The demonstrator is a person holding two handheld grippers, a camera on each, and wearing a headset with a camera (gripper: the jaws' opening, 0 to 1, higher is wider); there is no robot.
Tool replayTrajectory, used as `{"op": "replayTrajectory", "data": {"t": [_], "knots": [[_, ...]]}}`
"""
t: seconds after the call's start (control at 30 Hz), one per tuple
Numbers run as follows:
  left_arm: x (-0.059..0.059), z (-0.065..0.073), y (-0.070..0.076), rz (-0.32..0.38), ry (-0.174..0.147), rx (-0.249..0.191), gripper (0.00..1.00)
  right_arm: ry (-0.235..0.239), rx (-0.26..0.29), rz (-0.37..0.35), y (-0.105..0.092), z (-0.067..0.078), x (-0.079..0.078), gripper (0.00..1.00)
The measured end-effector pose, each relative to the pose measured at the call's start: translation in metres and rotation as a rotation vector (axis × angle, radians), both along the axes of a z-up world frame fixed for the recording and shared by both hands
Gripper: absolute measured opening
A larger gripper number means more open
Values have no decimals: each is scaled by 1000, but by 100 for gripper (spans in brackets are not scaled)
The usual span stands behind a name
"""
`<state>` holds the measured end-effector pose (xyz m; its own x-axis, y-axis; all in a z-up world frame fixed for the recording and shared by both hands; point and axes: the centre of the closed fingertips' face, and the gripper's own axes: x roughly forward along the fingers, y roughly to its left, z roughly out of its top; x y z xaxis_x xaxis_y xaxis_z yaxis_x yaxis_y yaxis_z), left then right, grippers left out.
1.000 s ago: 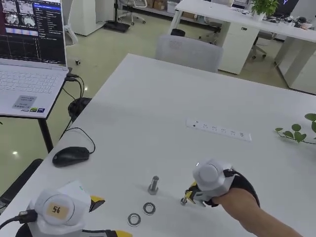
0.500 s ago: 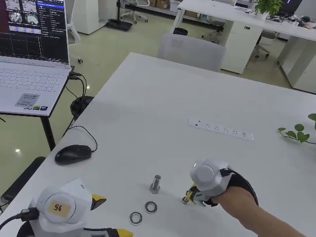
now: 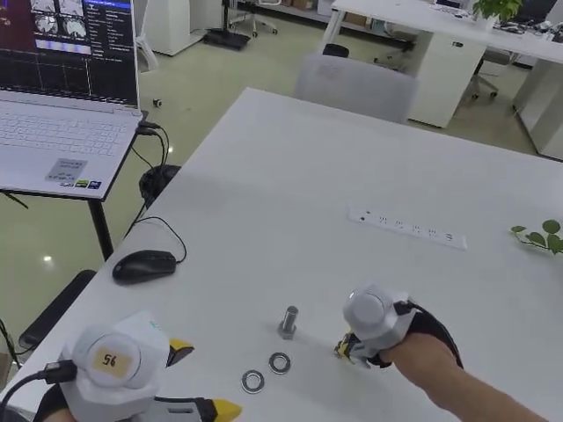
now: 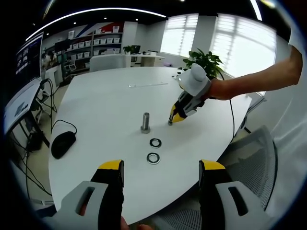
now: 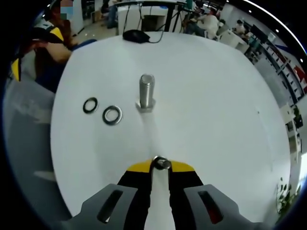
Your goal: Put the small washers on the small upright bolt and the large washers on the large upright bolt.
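The large bolt [image 3: 288, 322] [image 5: 147, 92] [image 4: 145, 122] stands upright on the white table [image 3: 264, 202]. Two washers [image 3: 280, 362] [image 3: 252, 381] lie flat just in front of it, also visible as washers [image 5: 112, 115] [image 5: 90, 105] in the right gripper view. To the bolt's right, my right gripper [image 3: 345, 350] [image 5: 161, 165] [image 4: 171, 119] points down at the table, shut on a small metal piece that looks like the small bolt [image 5: 162, 163]. My left gripper [image 3: 202, 380] [image 4: 161, 167] hovers open near the table's front edge, nothing between its yellow-tipped fingers [image 4: 111, 166].
A black mouse [image 3: 145, 265] with its cable lies at the table's left edge. A white power strip [image 3: 406, 228] sits farther back. A laptop [image 3: 62, 97] stands on a side stand to the left, and a plant [image 3: 541, 236] reaches in at the right.
The head camera has shifted, so the whole picture has slid slightly. Both grippers, the bolt and the washers keep their places relative to each other.
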<state>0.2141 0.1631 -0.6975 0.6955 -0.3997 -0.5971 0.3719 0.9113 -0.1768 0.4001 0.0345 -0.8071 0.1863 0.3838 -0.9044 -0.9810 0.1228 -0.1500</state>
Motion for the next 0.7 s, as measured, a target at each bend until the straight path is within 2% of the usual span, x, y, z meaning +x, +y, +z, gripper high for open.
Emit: {"op": "replayTrajectory", "data": {"t": [0.17,0.7], "knots": [[-1,0,1,4,1,0,63,-2,-12,-15,-3,-5,1,13],[0,1,0,4,-2,0,63,-17,-11,-45,-9,-3,11,15]]}}
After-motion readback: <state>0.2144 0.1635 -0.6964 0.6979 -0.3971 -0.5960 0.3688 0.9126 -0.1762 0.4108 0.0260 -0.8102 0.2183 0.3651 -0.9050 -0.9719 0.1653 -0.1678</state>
